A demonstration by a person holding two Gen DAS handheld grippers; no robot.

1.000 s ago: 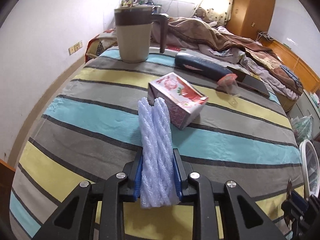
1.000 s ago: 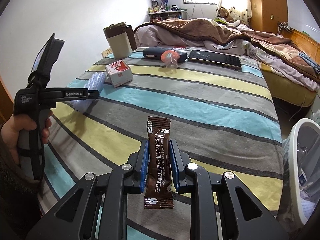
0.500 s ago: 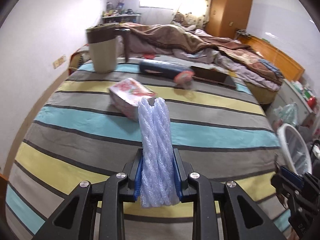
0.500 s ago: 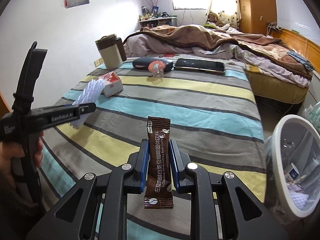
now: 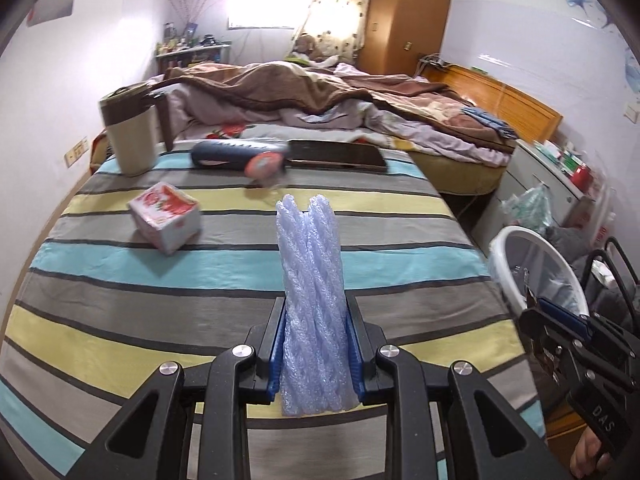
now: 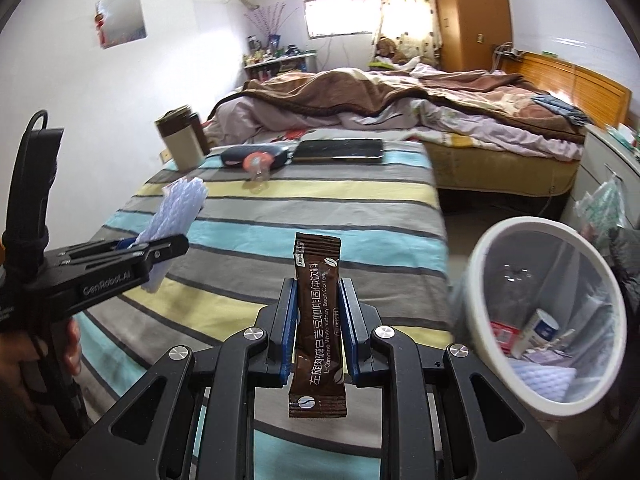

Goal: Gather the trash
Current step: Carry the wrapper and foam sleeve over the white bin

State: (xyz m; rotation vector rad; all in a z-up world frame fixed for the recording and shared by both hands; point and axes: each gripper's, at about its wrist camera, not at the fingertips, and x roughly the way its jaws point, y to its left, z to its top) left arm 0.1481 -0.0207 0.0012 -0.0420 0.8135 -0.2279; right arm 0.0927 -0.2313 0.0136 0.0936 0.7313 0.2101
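Bedroom setting: a striped cloth-covered table (image 6: 280, 216) stands at the foot of an unmade bed (image 6: 400, 108), with a white round waste bin lined with clear plastic (image 6: 492, 240) on the floor at its right edge. The right tool (image 6: 317, 324) is closed on a brown coffee sachet (image 6: 318, 320), held upright with its long axis along the fingers. The left tool (image 5: 316, 344) is likewise clamped on a pale blue twisted foam-net sleeve (image 5: 310, 280), also upright. The bin lies to the right of both tools; the right tool is judged the nearer. Remaining on the table: a red-and-white carton (image 5: 166, 220), far left.
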